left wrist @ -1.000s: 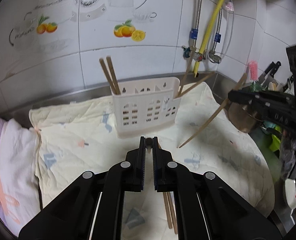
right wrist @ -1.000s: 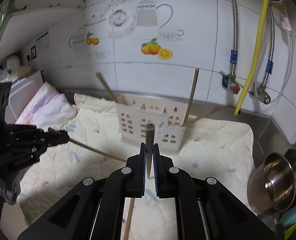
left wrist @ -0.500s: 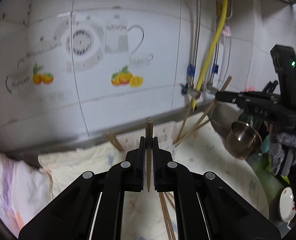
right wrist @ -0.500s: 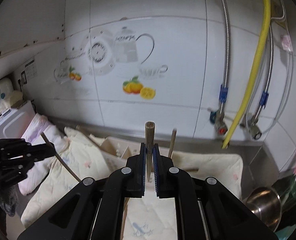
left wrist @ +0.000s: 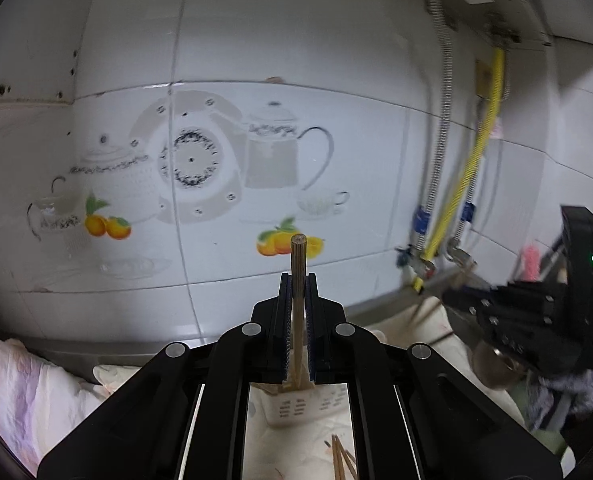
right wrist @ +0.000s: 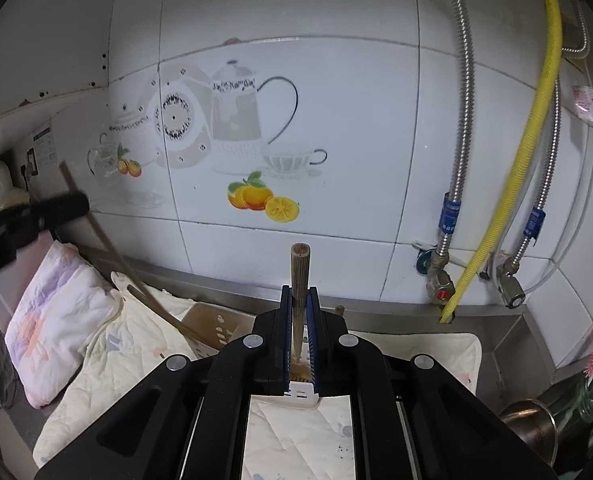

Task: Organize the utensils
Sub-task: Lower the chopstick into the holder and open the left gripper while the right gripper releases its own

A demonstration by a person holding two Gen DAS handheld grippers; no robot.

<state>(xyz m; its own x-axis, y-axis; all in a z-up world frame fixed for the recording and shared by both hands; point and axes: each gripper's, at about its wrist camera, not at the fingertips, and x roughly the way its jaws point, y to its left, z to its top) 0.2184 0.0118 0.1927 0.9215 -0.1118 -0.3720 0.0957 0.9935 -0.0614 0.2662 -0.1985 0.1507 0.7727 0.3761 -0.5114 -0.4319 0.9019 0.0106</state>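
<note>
- Each gripper carries one wooden chopstick. The left gripper (left wrist: pixel 296 324) has its jaws closed tight on the left chopstick (left wrist: pixel 297 280), which stands upright between the pads with its blunt end well above the jaw tips.
- The right gripper (right wrist: pixel 299 330) is likewise clamped on the right chopstick (right wrist: pixel 299 280), upright, its round end clear above the jaws.
- The utensil holder (left wrist: pixel 308 404), a pale slotted plastic basket, sits on the quilted cloth (right wrist: pixel 296 436) directly below and ahead of both grippers; it shows only in part, through the gaps of the gripper frames.
- Judged from this, the step in hand is carrying the two chopsticks over the holder; neither is in it yet.
- The next move calls for tipping each stick so its lower end points into a compartment, lowering it inside the wall, then opening the jaws. The two grippers are close together, so they would best go one at a time.
- Loose chopsticks (left wrist: pixel 338 456) lie on the cloth near the holder, so more remain to be gathered.
- Hidden or unclear: the lower ends of both held sticks vanish behind the jaws; the holder's compartments and contents cannot be made out; the other gripper appears blurred at each view's edge.
- Beyond stand the tiled wall (right wrist: pixel 336 100), a yellow hose (right wrist: pixel 536 120) and a metal pot (right wrist: pixel 532 420).
</note>
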